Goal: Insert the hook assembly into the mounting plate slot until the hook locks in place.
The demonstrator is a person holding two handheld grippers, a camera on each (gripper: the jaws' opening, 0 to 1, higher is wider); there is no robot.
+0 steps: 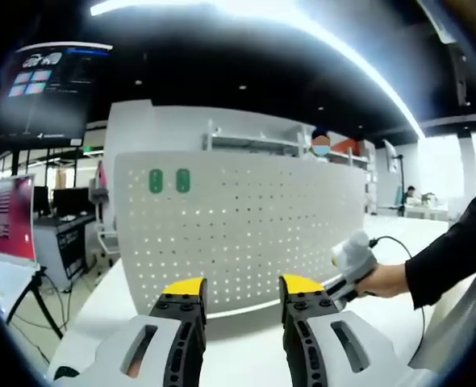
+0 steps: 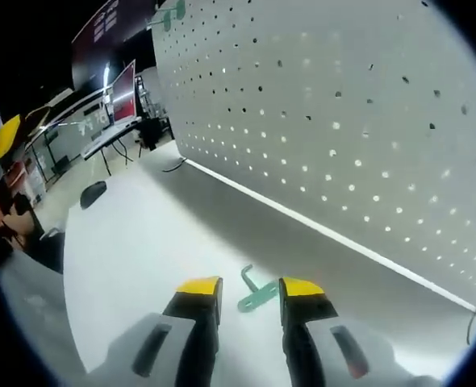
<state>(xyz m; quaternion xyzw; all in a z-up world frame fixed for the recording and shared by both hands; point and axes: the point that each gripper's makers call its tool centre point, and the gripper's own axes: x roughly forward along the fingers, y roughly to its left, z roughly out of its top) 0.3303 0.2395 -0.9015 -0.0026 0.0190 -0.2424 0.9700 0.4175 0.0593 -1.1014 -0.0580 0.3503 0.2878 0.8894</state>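
Right gripper [image 2: 250,294] poised with jaws apart around the green hook [image 2: 256,292] lying on the table [image 2: 133,242]; insertion not yet begun.
Left gripper [image 1: 242,289] open and empty, facing the pegboard [image 1: 246,226]. Count: one loose hook, two green pieces [image 1: 169,181] already mounted, one board.

Left tool [image 1: 242,289]: jaws apart, nothing between them, level and facing forward. Right tool [image 2: 250,291]: jaws apart, angled down, low. In the left gripper view, a hand [image 1: 381,280] in a dark sleeve [image 1: 456,250] grips the right tool at far right.
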